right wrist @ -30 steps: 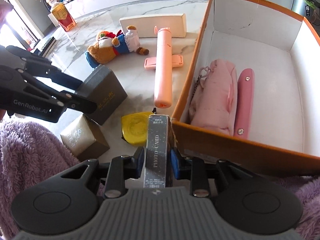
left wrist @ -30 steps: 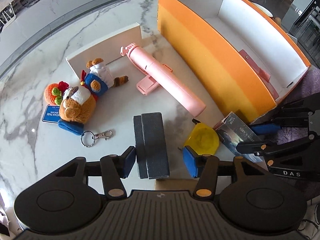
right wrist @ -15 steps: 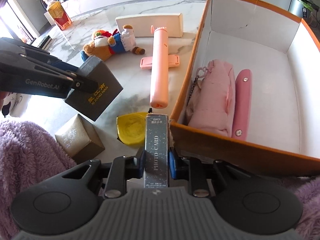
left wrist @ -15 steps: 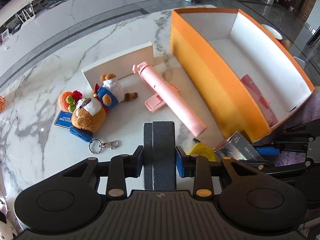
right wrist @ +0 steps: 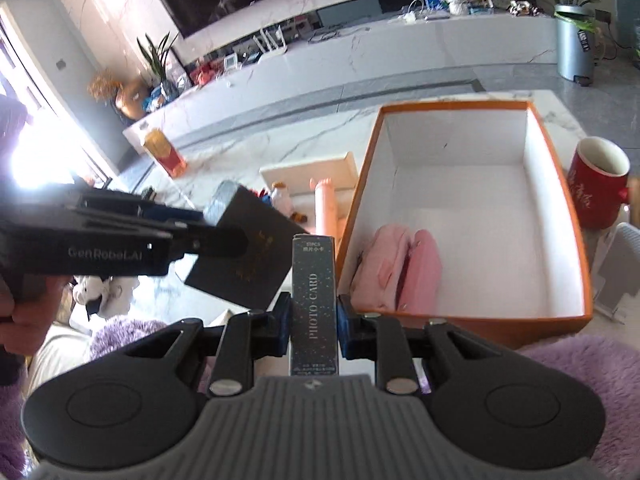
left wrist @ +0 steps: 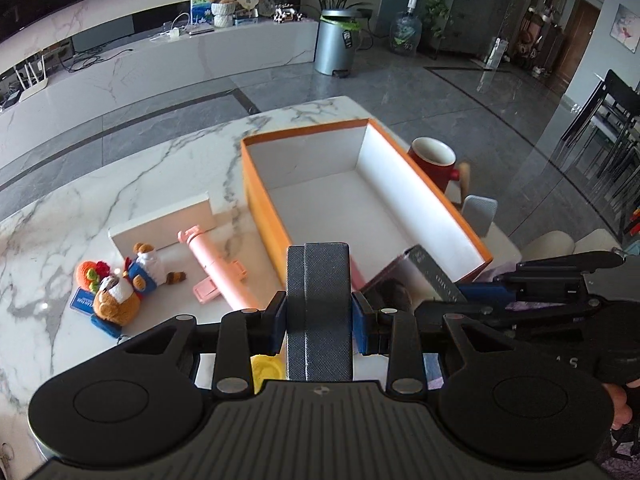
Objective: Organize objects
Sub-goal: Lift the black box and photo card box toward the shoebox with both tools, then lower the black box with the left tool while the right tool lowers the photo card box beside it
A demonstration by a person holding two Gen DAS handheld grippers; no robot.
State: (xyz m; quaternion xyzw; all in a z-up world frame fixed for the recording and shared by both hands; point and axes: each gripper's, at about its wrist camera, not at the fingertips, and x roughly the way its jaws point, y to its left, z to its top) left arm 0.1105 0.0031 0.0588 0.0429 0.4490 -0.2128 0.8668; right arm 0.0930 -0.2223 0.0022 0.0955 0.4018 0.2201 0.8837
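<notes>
"PHOTO CARD" box [right wrist: 314, 300] in clamped right gripper [right wrist: 313, 322]; dark box [left wrist: 319, 312] in clamped left gripper [left wrist: 319, 322].

Open room across most of the box [right wrist: 560, 312] floor; pink pouches [right wrist: 400, 272] crowd its near left corner. Beside its right wall, a mug [right wrist: 596, 188]; left, selfie stick [left wrist: 218, 270] and plush [left wrist: 120, 294].

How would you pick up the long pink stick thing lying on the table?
Grip the pink selfie stick across its round shaft, between the clip end and the flat bracket sticking out sideways. Come from above, tool fingers straddling it: it lies flat, with bare table on either side there.
</notes>
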